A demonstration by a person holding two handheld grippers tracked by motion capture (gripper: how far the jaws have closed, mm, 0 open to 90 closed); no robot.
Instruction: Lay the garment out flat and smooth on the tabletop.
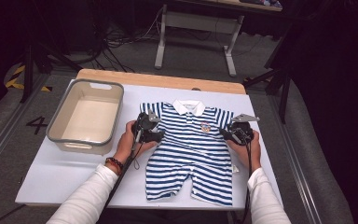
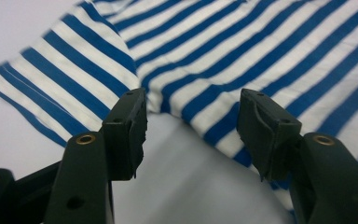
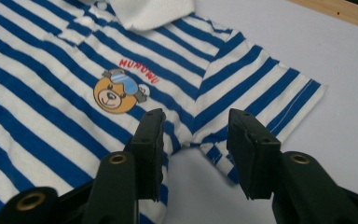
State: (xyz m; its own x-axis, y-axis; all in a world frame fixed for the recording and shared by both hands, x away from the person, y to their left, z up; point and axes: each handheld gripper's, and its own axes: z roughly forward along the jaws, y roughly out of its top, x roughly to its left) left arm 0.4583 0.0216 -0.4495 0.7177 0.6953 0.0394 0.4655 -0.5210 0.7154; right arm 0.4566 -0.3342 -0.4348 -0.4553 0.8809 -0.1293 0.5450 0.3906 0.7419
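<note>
One striped romper (image 1: 193,149) is being displayed flat on the white table (image 1: 60,175), front side up, with its white collar (image 1: 189,107) toward the far edge. One grey tub (image 1: 86,116) is being seen on the table, to the left of the garment and apart from it. Two grippers are being held over the garment, one in each hand.

The left gripper (image 1: 154,135) is being held at the left side of the romper, below the left sleeve (image 2: 51,88). Its jaws are being kept spread; in the left gripper view the armpit notch of the fabric is lying just beyond the tips, with bare table between them.

The right gripper (image 1: 227,134) is being held at the opposite side, below the right sleeve (image 3: 265,100). Its jaws are likewise being kept spread, with nothing pinched; the armpit corner is lying between the tips, and one bear emblem (image 3: 116,91) is being shown beside them.
</note>
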